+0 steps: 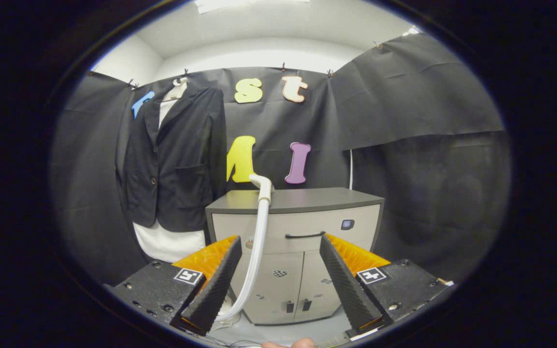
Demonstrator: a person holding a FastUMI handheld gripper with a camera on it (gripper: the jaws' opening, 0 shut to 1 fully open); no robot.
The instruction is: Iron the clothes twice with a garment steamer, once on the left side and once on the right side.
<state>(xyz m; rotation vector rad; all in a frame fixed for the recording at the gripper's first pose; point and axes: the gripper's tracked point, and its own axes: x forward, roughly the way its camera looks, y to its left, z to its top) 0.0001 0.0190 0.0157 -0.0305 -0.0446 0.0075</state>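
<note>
The tongs (278, 270) stand wide apart and grasp nothing, facing a grey cabinet (298, 227) well beyond them. The steamer head (263, 186) rests on the cabinet's near-left top corner, its pale hose (255, 256) dropping down the front to the floor, so the handle is easy to reach. The dark jacket (174, 159) hangs on the far wall to the cabinet's left, spread flat for steaming; ironing looks not yet begun

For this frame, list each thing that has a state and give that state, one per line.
gripper: open, fingers apart, holding nothing
steamer head: resting on the cabinet top, not picked up
steamer hose: hanging down the cabinet front
jacket: hanging on the wall, buttoned
cabinet: drawer and doors closed
</note>
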